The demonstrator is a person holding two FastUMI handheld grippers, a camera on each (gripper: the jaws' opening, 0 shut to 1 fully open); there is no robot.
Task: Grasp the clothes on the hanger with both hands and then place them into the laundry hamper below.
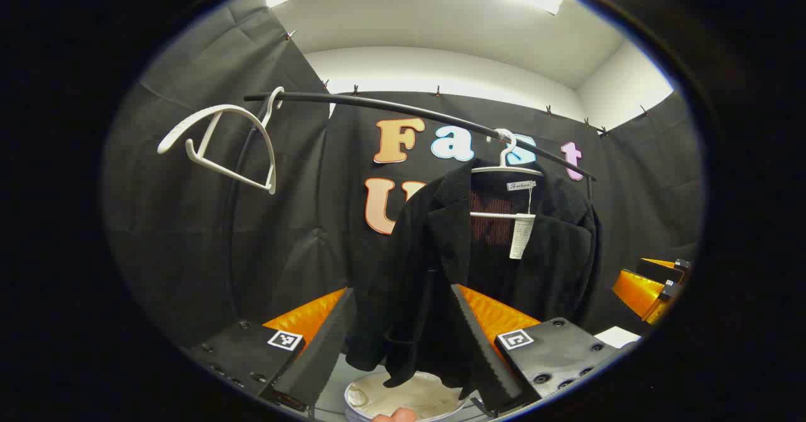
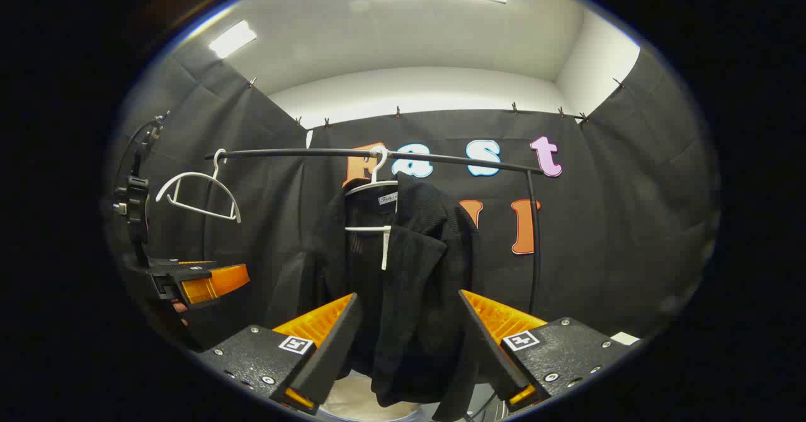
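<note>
So: one black rail [image 1: 403, 108], two white hangers on it. One empty hanger [image 1: 220, 142] sits near the rail's end, tilted; the other hanger [image 1: 504, 167] carries the single black jacket [image 1: 491, 264], with one white tag [image 1: 521, 236] dangling at the collar. Jacket hangs free, hem just above one white hamper [image 1: 409, 397] on the floor below.

Two grippers. Left gripper [image 1: 403, 346]: jaws wide apart, holding nothing, fingers framing the jacket's lower edge but no contact visible. Right gripper [image 2: 409, 346]: same, jaws spread wide, nothing gripped, jacket hanging between the fingers in the right gripper view; can't tell if cloth touches either pad. The left gripper also shows off to the side in the right gripper view, apart from the jacket.
</note>
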